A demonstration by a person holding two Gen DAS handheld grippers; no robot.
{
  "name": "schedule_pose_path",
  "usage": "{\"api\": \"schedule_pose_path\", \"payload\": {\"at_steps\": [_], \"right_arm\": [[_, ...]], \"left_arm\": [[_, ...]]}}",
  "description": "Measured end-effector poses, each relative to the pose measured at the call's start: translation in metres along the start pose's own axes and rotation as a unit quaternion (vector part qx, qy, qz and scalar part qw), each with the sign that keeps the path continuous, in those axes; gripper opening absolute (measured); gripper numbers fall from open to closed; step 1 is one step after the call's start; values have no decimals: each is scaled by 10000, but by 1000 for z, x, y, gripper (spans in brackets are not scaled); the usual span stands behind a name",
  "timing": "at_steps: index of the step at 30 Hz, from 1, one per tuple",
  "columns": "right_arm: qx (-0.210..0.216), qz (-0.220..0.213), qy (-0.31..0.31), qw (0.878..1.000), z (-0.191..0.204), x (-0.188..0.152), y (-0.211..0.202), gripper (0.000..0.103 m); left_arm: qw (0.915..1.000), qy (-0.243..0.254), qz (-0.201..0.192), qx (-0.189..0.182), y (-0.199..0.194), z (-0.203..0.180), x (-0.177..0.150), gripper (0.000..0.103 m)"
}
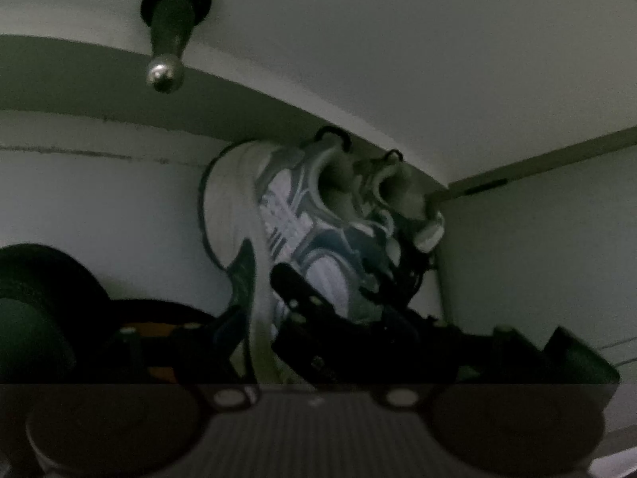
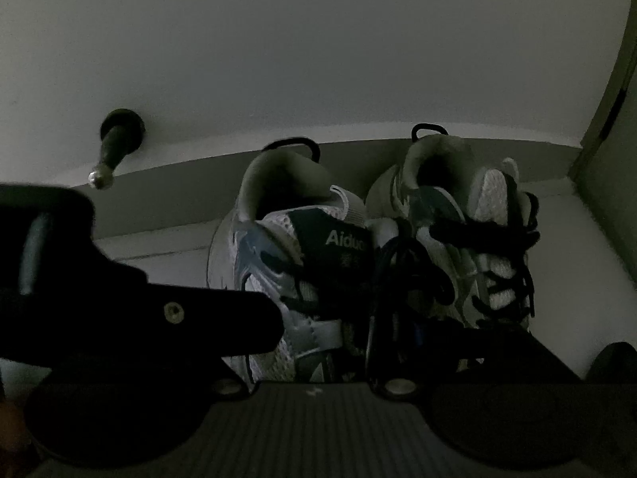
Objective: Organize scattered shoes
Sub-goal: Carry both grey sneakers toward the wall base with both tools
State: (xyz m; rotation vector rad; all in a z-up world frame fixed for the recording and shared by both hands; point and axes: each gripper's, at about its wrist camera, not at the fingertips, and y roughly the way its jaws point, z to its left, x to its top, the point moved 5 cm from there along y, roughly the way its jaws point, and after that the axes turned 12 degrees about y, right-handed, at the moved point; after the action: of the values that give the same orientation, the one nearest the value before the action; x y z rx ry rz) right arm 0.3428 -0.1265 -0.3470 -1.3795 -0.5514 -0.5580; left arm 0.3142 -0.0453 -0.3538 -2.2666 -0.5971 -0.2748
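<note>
Shoes, left wrist view: a white-and-blue pair (image 1: 318,231) is seen at frame centre, heels against the white wall (image 1: 398,59).
Left gripper (image 1: 278,318): one sneaker appears clamped between its dark fingers.
Door stopper (image 1: 167,40): mounted upper left.
Shoes, right wrist view: left sneaker (image 2: 294,263) and right sneaker (image 2: 469,247) are set side by side, touching.
Right gripper (image 2: 398,338): its grip cannot be told.

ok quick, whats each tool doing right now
left tool: closed on the left sneaker, which sits tilted between its fingers
right tool: looks closed on the right sneaker, though the picture is dim
</note>
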Motion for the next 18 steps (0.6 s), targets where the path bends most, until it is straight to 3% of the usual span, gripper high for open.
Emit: {"api": "schedule_pose_path", "payload": {"at_steps": [8, 12, 18], "right_arm": [[24, -107, -517, 9986, 6, -3, 12, 87], [101, 6, -458, 9989, 1, 0, 23, 91], [207, 2, -240, 9995, -4, -10, -9, 94]], "left_arm": [[9997, -211, -87, 119, 22, 13, 9, 77], [9995, -275, -105, 143, 22, 15, 15, 78], [9998, 55, -29, 207, 22, 8, 10, 82]]}}
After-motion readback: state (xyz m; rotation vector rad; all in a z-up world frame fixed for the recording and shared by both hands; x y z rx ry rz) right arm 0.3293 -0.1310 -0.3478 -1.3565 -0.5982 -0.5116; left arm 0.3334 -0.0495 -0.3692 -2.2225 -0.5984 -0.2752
